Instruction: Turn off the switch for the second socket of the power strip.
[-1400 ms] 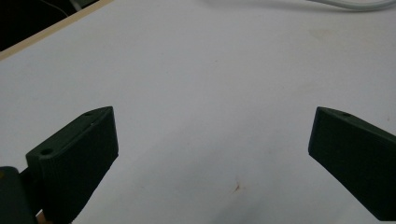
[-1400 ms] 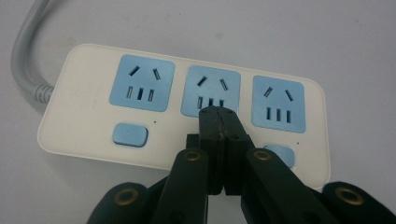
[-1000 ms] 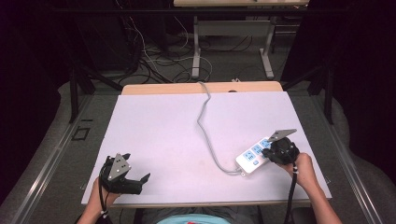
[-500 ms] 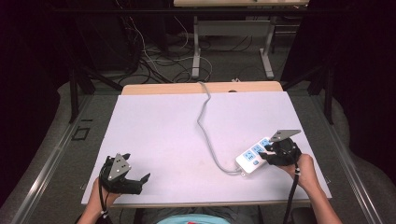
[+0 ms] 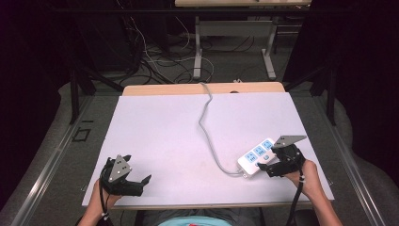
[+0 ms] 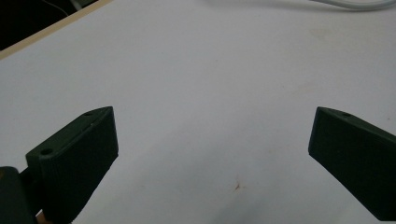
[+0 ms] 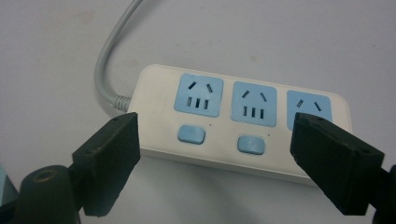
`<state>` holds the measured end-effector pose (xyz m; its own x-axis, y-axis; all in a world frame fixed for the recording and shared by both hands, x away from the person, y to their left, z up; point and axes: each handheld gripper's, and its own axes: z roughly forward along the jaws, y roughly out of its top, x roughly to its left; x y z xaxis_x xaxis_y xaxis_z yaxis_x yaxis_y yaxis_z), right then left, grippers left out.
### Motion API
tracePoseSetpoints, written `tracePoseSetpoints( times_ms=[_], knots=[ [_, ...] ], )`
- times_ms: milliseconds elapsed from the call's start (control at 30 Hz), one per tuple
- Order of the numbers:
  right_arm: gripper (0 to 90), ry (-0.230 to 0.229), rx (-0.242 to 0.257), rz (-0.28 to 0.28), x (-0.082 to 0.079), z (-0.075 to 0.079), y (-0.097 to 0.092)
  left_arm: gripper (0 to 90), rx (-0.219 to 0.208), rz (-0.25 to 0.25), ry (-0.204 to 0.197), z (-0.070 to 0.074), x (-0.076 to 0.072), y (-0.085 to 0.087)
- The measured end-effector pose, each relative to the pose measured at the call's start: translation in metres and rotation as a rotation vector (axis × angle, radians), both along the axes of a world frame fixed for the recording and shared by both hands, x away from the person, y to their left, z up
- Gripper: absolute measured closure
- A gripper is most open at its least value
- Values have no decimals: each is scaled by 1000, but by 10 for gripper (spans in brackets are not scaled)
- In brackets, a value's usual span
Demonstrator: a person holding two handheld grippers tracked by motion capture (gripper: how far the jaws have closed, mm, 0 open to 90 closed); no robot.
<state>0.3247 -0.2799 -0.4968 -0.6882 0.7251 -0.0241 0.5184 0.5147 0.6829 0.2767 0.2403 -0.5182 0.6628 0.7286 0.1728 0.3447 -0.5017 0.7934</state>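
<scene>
Right gripper [image 7: 215, 163], jaws just opened wide, hovers over the power strip [image 7: 243, 126], which lies free between and just ahead of them; judged released, with withdrawal left. Its cord [image 5: 207, 127] runs away to the table's [image 5: 155, 127] far edge. Left gripper [image 6: 212, 158], spread and empty, rests well apart over bare tabletop.

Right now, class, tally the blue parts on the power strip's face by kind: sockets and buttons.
On the power strip, right gripper view:
Blue sockets: 3
Blue buttons: 2 in sight; a jaw may hide another
Total: 5
</scene>
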Motion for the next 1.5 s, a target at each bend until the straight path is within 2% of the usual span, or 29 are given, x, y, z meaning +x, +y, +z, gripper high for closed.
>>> tracePoseSetpoints(
  times_ms=[67, 333, 367, 567, 600, 833, 867, 933, 1200, 1267, 1300, 1500],
  knots=[
    [143, -14, 10, 5, -3, 1, 0, 15, -1, 2, 0, 0, 0, 0],
    [55, -15, 20, 15, -14, 4, 2, 15, 9, 1, -7, 1, 0, 1],
    [45, -30, 27, 17, -14, 3, 3, 15, 9, 2, -7, 1, 0, 1],
    [2, -38, 39, 23, -23, 3, 3, 15, 0, 2, -1, 0, 0, 0],
    [0, -26, 38, 27, -24, 3, 3, 15, -1, 2, -1, 0, 0, 0],
    [0, -55, 56, 32, -31, 2, 1, 14, 1, 3, 1, 0, 0, 0],
    [0, -43, 58, 28, -33, 2, 1, 15, 2, 2, 0, 0, 0, 0],
    [0, -66, 63, 22, -35, 2, 1, 14, -1, 1, 0, 0, 0, 0],
    [0, -63, 69, 26, -42, 0, -1, 14, 1, 1, 1, 0, 0, 0],
    [0, -86, 66, 22, -44, -2, -1, 14, 4, 2, 2, 0, 0, 0],
    [0, -71, 71, 25, -45, -2, -1, 14, 3, 2, 2, -1, 0, 0],
    [0, -81, 77, 39, -48, -4, -2, 14, 6, 0, 4, -1, 1, 0]
  ],
)
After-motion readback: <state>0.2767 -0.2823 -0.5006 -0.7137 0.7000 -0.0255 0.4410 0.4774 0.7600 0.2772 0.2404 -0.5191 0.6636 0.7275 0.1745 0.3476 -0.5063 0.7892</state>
